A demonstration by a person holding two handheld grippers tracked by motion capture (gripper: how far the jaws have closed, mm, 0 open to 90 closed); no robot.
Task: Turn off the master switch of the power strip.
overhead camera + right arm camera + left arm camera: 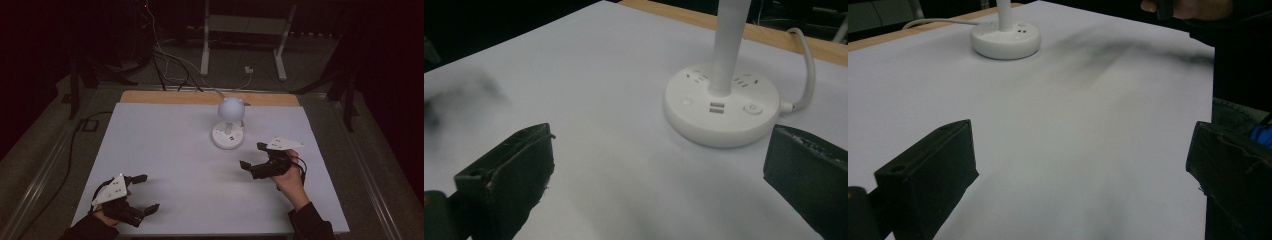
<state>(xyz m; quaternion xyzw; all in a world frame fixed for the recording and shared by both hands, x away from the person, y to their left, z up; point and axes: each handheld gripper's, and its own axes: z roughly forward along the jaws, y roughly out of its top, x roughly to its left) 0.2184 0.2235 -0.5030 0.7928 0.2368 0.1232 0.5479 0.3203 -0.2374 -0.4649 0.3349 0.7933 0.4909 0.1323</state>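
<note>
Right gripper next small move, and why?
Probably ease the right gripper forward toward the round white lamp base. Its jaws stand open and empty, short of the base, whose buttons face it. The left gripper sits far back, open, near the table's front edge.

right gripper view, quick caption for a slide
Open right gripper facing the white lamp base with its buttons and sockets, on the white table.

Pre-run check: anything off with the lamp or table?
Nothing stands out. The lamp stands upright on the table, its cord running off the far edge. Both grippers, left and right, are open and apart from it.
</note>
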